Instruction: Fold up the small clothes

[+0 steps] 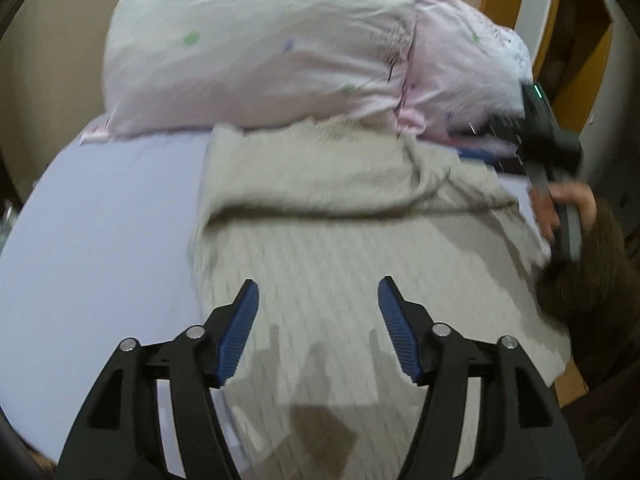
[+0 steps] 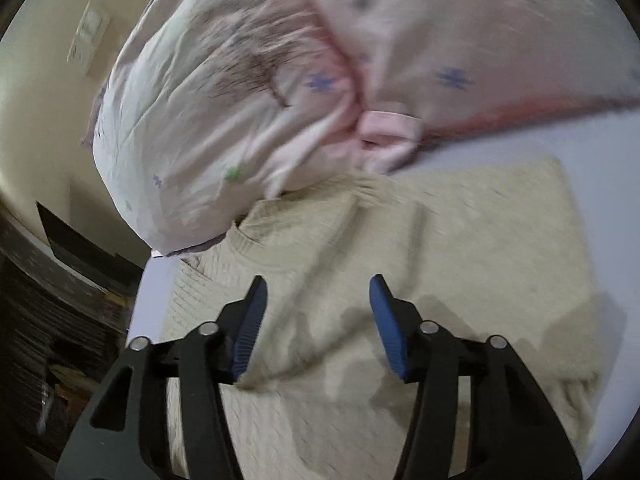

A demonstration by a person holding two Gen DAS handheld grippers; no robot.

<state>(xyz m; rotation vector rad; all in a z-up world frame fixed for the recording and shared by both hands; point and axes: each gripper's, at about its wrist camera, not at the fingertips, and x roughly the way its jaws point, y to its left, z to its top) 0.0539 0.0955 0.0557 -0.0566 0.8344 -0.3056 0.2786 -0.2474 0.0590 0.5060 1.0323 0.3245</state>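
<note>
Sweater [image 1: 360, 248] position: a beige knit garment lies spread on the pale lavender bed sheet [image 1: 100, 232], with its far edge touching the pink floral pillow [image 1: 260, 48]. A fold of knit, probably a sleeve, lies across the upper body from the pillow side toward the right edge.

Left gripper [image 1: 318, 300]: jaws spread wide, nothing between the blue pads, hovering above the lower body of the sweater. The garment lies directly ahead of and beneath the fingers; bare sheet lies to their left.

Right gripper [image 2: 318, 300]: jaws likewise apart and empty, above the knit near the ribbed neckline [image 2: 256, 240], which sits ahead and to the left of the fingers. In the left wrist view this tool appears at the right edge of the sweater, held by the person's hand [image 1: 568, 204].

Governing relation: the long axis appears to run from the pillow toward the near edge. Both grippers hover over the fabric, the right one nearer the collar, the left one nearer the hem. Motion blur prevents judging height above the cloth.
</note>
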